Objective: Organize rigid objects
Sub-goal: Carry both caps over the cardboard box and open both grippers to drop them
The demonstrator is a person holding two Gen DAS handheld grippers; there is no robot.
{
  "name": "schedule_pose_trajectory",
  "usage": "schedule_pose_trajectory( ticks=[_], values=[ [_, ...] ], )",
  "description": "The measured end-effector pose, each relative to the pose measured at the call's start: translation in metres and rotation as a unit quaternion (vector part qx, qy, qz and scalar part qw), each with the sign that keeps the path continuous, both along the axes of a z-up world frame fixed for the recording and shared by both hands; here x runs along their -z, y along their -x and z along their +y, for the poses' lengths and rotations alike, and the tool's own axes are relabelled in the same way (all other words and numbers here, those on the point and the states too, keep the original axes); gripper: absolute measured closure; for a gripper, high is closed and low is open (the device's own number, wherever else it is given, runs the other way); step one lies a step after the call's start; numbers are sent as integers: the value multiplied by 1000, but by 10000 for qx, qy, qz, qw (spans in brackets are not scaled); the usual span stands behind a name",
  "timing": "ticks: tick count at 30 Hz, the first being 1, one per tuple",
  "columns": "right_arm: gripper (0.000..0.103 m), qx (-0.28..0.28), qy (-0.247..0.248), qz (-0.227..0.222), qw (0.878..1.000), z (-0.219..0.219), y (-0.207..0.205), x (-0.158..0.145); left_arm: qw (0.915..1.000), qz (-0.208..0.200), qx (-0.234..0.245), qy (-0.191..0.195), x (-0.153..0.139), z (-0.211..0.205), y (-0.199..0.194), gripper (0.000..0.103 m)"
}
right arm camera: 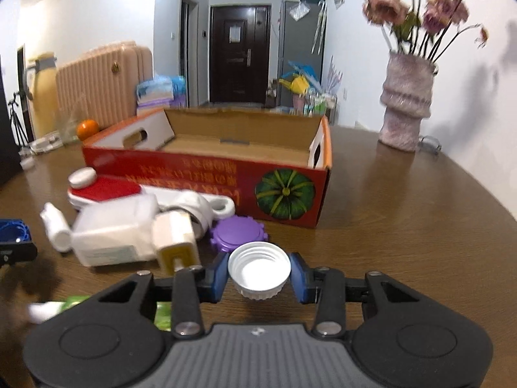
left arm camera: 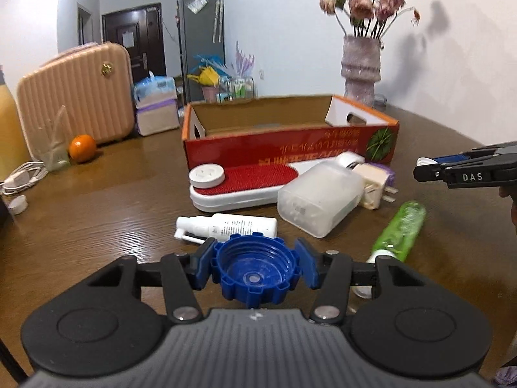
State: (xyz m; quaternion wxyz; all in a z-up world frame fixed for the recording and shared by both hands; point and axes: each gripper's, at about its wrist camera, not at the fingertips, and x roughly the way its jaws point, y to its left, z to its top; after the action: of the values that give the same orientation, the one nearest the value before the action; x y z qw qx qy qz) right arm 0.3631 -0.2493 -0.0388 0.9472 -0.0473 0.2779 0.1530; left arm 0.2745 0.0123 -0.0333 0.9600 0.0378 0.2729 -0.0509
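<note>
My left gripper (left arm camera: pixel 255 270) is shut on a blue ridged cap (left arm camera: pixel 255 278), held above the table in front of the red cardboard box (left arm camera: pixel 290 148). My right gripper (right arm camera: pixel 258 274) is shut on a white screw cap (right arm camera: pixel 258 270), also in front of the box (right arm camera: pixel 206 174); it shows at the right edge of the left wrist view (left arm camera: pixel 420 169). Loose on the table lie a white spray bottle (left arm camera: pixel 226 224), a frosted plastic bottle (left arm camera: pixel 320 197), a green bottle (left arm camera: pixel 399 231), a plug adapter (right arm camera: pixel 174 234), a purple cap (right arm camera: pixel 237 234) and a red-and-white brush (left arm camera: pixel 239 184).
A pink vase with flowers (right arm camera: pixel 405 103) stands at the back right of the brown table (right arm camera: pixel 404 226). A peach suitcase (left arm camera: pixel 74 97), an orange (left arm camera: pixel 82 148), a white cable (left arm camera: pixel 22 174) and a small white cap (left arm camera: pixel 17 205) are at the left.
</note>
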Motion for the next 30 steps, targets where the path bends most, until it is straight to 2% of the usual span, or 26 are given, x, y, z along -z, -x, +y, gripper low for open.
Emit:
schedule_pose_trajectory(
  ticks=[2,7,10,14,18,23,27,30],
  values=[
    [64,25,-49,-144,9999,-1,18,-10,9994,-327,-9,95,-9,1,20,49],
    [64,-16,-120,-673,9977,2,78,-31,9927,-1197,-130,-39,-28,-11,76,49],
    [64,-41,-236,-1063,9940,5,119,-45,9872,-1583,-196,87,-39,-15,107,49],
    [63,-76,-424,-1342,9900,10,166,-55,9792,-1986,-354,208,-51,-17,146,49],
    [63,15,-720,-1779,9814,12,214,-60,9687,-2427,-360,366,-59,-16,184,49],
    [63,229,-960,-2158,9714,16,253,-64,9631,-2654,-269,362,-69,-16,210,49],
    [63,251,-1029,-2279,9679,19,272,-68,9590,-2806,-187,343,-73,-18,221,49],
    [63,205,-1017,-2316,9673,22,276,-68,9590,-2805,-185,356,-74,-19,220,49]
  ],
)
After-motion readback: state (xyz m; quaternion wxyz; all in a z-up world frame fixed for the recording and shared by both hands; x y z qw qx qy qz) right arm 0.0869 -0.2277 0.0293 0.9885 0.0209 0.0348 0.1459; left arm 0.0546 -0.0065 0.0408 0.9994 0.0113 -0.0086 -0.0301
